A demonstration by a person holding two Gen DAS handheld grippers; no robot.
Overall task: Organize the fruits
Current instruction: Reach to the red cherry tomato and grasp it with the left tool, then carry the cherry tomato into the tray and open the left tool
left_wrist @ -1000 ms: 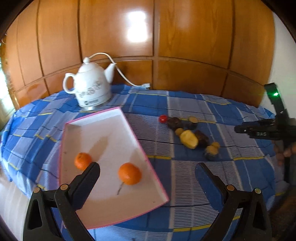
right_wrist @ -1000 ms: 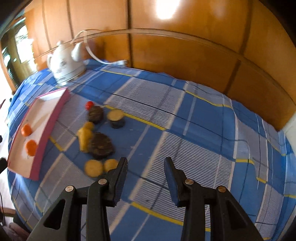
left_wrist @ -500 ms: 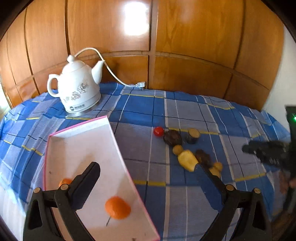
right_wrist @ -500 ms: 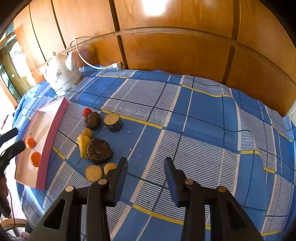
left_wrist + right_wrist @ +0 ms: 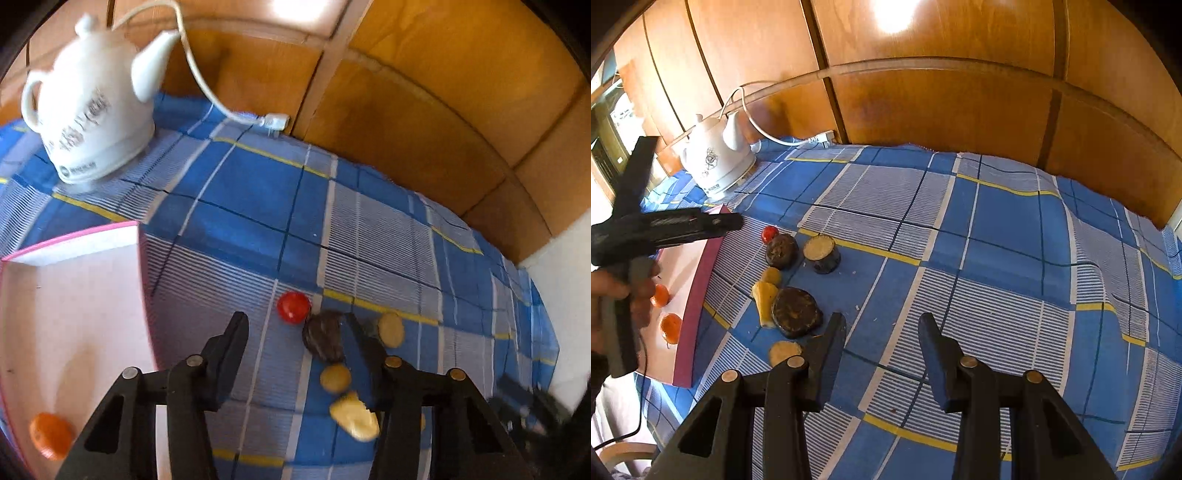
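A small red fruit lies on the blue checked cloth, just past the tips of my left gripper. Its jaws are closing with nothing pressed between them. A dark round fruit sits against the inner side of the right finger. Yellow pieces lie nearer the camera. In the right wrist view, the left gripper hovers over the red fruit and the pile of dark fruit. My right gripper stands open and empty above bare cloth to the right of the pile. Two oranges lie in the pink-rimmed tray.
A white kettle with a cord stands at the back left, against the wooden wall panels. The tray lies left of the fruit pile, with an orange in it. A hand holds the left gripper. The cloth drops off at the right.
My left gripper has swung right, from above the tray to the fruit pile, and sunk lower. Its jaws have narrowed a lot. The right gripper has barely moved.
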